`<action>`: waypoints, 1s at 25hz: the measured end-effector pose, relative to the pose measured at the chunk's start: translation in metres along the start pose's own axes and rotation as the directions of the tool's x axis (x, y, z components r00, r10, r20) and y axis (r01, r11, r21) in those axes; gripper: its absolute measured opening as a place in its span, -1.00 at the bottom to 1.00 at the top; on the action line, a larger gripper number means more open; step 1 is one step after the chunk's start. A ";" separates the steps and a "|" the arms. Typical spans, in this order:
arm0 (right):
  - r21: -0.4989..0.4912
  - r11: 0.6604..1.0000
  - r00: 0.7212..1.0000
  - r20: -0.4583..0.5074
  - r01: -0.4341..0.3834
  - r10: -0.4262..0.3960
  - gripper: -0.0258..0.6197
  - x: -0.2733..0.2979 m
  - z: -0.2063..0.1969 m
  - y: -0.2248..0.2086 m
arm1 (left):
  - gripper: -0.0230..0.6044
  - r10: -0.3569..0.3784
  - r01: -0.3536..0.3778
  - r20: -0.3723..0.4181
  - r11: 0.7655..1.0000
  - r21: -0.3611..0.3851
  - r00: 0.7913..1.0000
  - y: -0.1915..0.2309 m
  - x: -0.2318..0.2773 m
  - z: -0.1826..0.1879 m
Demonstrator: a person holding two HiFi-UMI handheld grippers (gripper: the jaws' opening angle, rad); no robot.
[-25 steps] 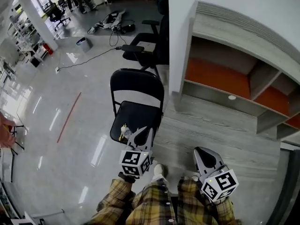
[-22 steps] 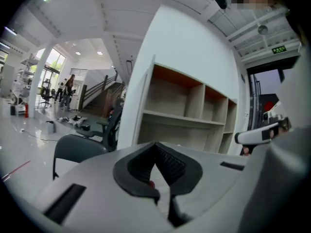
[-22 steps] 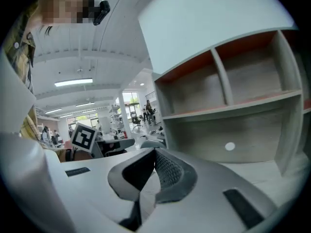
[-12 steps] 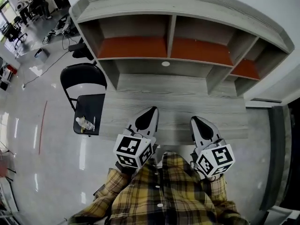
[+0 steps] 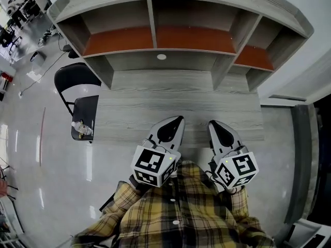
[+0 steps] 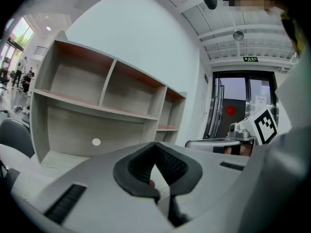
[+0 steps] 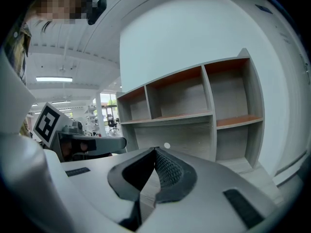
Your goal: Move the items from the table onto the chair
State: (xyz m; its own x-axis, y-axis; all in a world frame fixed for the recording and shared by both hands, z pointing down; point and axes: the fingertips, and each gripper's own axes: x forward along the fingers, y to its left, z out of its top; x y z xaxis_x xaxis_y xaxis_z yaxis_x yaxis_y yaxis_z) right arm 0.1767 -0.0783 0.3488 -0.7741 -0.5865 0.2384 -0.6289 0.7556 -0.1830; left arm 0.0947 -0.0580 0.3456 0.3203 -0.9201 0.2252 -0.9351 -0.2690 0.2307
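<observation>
Seeing left gripper (image 5: 177,120) and right gripper (image 5: 213,124) at the desk (image 5: 155,87) edge, fingers pressed together, empty. Chair (image 5: 84,110) is partly hidden by the desk, and we can't identify the small item (image 5: 83,128) on it.

The table (image 5: 176,107) at mid-frame is pale grey wood grain with a matt finish. The shelf (image 5: 151,14) above it has the same finish, and its boards (image 5: 124,39) are a flat orange-red. At the left, the floor (image 5: 31,154) is glossy and mirrors the lights. The chair (image 5: 77,76) is matt black on a thin dark frame. The left gripper (image 5: 178,119) and right gripper (image 5: 213,123) have smooth pale-grey plastic shells. Their pads (image 6: 170,165) are black, ribbed and rubbery. The shirt (image 5: 170,211) at the bottom is soft checked cloth.
</observation>
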 end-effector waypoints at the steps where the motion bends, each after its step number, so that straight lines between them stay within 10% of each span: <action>1: 0.000 1.000 1.000 -0.003 -0.002 0.002 -0.87 -0.001 0.000 -0.002 | -0.92 -0.004 0.004 -0.004 1.000 0.005 1.000 -0.005 0.002 -0.001; 25: 0.006 0.999 0.999 -0.008 -0.036 0.036 -0.87 -0.006 -0.006 -0.013 | -0.92 0.008 -0.008 -0.008 0.999 0.034 1.000 -0.022 0.014 0.001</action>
State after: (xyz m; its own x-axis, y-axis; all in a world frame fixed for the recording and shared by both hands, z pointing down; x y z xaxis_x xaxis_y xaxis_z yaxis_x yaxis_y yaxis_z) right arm 0.1898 -0.0836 0.3554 -0.7957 -0.5566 0.2389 -0.6011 0.7744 -0.1975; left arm 0.1195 -0.0658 0.3426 0.3137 -0.9201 0.2345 -0.9423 -0.2712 0.1964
